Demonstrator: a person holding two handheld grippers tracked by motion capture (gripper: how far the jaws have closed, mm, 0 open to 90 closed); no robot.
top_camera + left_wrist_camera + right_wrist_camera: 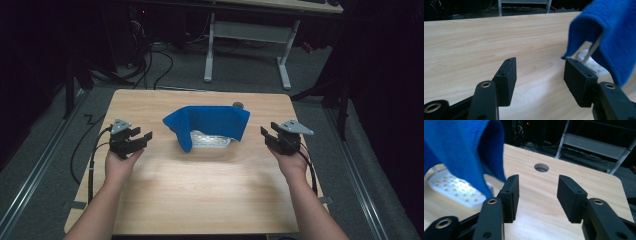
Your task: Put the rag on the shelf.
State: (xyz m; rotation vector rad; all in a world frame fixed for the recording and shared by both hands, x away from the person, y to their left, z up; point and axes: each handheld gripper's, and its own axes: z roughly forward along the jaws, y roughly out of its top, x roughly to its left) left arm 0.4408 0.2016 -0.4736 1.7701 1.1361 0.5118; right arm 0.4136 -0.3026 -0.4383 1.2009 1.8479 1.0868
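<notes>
The soft, limp blue terry cloth (210, 122) draped over a clear perforated plastic rack (210, 140) should lift easily by its hanging corners, both grippers' jaws standing apart, empty.

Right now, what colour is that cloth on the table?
Bright blue; the cloth shows best in the high view.

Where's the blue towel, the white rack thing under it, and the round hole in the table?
blue towel (215, 121): high view, middle of the cloth.
white rack (454, 187): right gripper view, perforated base.
round hole (541, 167): right gripper view, hole's centre.
</notes>
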